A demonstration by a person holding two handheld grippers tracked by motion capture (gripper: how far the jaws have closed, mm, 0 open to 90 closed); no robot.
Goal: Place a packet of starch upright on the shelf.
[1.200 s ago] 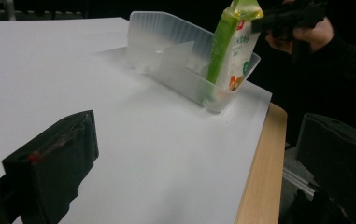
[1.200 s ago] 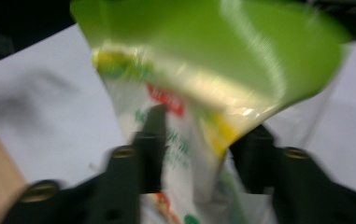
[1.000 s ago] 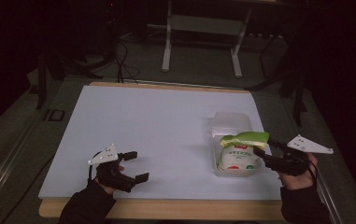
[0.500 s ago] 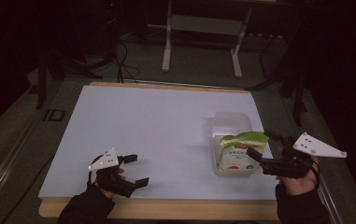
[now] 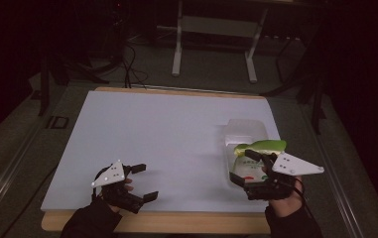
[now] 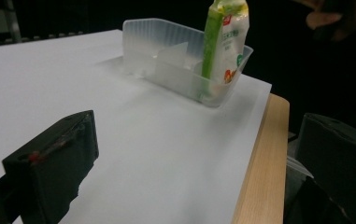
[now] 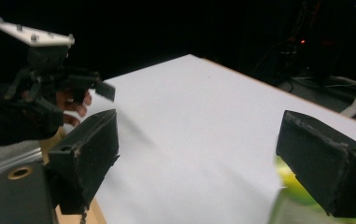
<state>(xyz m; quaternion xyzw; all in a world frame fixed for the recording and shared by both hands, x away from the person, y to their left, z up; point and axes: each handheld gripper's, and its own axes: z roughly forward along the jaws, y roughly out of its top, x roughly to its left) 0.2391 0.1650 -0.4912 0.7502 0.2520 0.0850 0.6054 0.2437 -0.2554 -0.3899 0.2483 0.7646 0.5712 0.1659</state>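
A green and white pouch [image 5: 257,148] stands upright at the near end of a clear plastic bin [image 5: 246,128] on the right of the white sheet. My right gripper [image 5: 246,167] hangs open just in front of the pouch, with its jaws wide apart and pointing left. In the right gripper view the right gripper [image 7: 203,154] holds nothing, and the pouch [image 7: 297,205] is a blur by its right jaw. My left gripper [image 5: 144,182] is open near the front left edge. The left gripper [image 6: 194,158] faces the bin [image 6: 166,60] and the pouch [image 6: 224,42] from a distance.
A white sheet [image 5: 166,139] covers the wooden table, whose front edge [image 5: 176,220] shows bare. The far half of the bin holds nothing. Metal stand legs [image 5: 211,49] and cables lie on the dark floor beyond. My left gripper [image 7: 91,91] shows far off in the right gripper view.
My right gripper has swung left and now sits in front of the pouch with its jaws turned toward the left hand. The left gripper has drifted slightly toward the front edge.
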